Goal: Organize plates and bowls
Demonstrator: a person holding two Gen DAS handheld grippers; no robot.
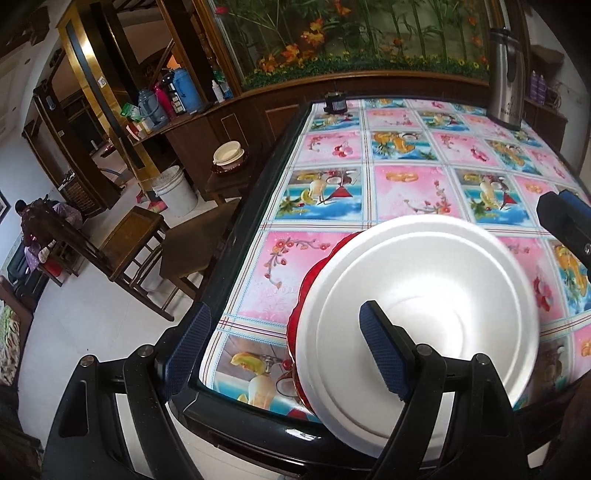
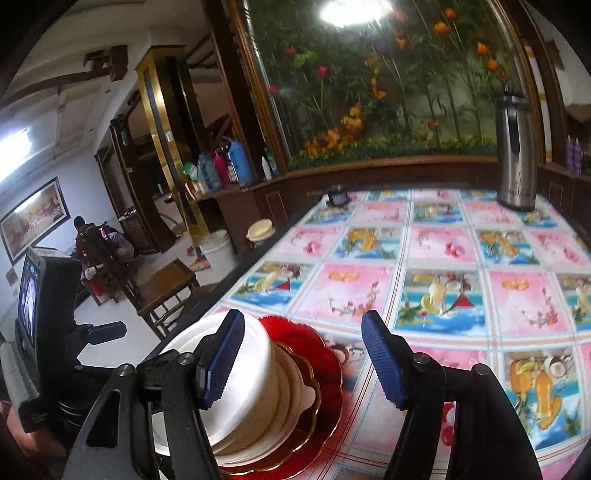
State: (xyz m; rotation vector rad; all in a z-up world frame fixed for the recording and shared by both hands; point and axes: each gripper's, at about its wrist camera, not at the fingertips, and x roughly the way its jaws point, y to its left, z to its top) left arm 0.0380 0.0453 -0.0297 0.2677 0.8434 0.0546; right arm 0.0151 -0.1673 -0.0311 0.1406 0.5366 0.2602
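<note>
Lettering on steel flask (image 2: 516, 155) too blurred to read.

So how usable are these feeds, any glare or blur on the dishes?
Left wrist view: the white plate is blown out by glare, its centre detail washed away and its far rim smeared; the tablecloth reads sharp. Right wrist view: a ceiling light reflects in the glass panel, the stacked white dishes look soft; fisheye bending throughout.

open tablecloth (image 2: 461, 295) beyond dish stack (image 2: 266, 398), flask (image 2: 517, 155) far corner
</note>
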